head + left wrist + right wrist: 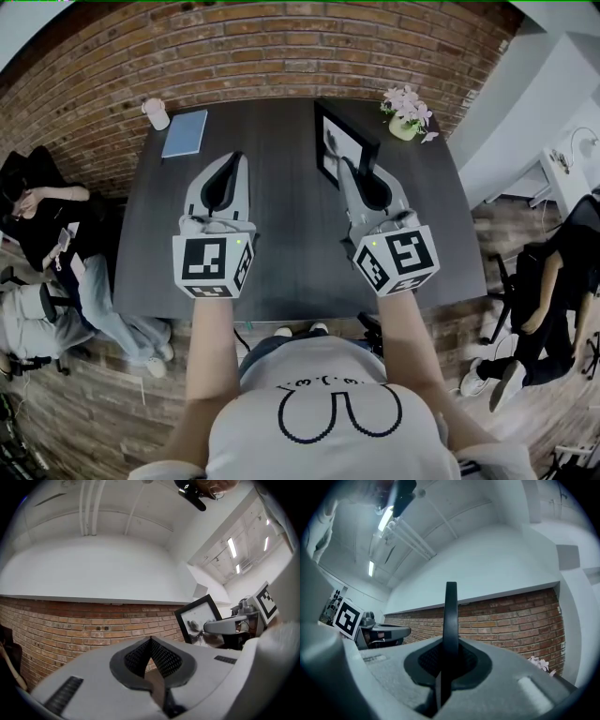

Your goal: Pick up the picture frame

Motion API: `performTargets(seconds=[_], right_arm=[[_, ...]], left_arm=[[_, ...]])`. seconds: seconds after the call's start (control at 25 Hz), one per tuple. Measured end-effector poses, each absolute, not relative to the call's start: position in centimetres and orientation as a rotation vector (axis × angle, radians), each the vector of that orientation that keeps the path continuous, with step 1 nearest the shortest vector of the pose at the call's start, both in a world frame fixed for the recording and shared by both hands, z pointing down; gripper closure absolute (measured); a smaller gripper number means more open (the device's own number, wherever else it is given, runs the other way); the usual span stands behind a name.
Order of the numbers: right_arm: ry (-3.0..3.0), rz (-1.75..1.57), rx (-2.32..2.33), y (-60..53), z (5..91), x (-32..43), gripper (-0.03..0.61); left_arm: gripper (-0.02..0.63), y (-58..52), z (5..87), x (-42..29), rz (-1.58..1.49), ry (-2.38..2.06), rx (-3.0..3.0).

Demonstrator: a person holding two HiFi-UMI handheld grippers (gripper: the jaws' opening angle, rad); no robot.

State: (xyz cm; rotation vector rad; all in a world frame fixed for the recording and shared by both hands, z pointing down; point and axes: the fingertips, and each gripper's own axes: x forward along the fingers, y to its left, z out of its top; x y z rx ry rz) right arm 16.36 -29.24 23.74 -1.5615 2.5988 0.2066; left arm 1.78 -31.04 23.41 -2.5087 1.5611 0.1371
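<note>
The black picture frame (339, 142), with a white mat and a dark print, is held up over the dark table (281, 277), tilted on edge. My right gripper (350, 171) is shut on its lower edge. In the right gripper view the frame (451, 613) rises edge-on as a thin black bar from between the jaws of the right gripper (448, 654). My left gripper (234, 161) is shut with nothing in it, apart from the frame to its left. From the left gripper (151, 642) the frame (199, 617) shows at the right, with the right gripper (228, 626) on it.
At the table's far edge stand a pink cup (156, 113), a blue notebook (186, 133) and a pot of pink flowers (406, 112). A brick wall (262, 47) runs behind. One person (42, 206) sits at the left, another (562, 272) at the right.
</note>
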Motion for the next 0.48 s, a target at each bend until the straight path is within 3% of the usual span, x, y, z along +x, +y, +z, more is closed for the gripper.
performTargets(seconds=[0.48], right_arm=[[2.591, 0.222, -1.554, -28.80, 23.38, 16.51, 0.567]], left_arm=[[0.615, -30.56, 23.36, 2.13, 0.147, 1.543, -2.511]])
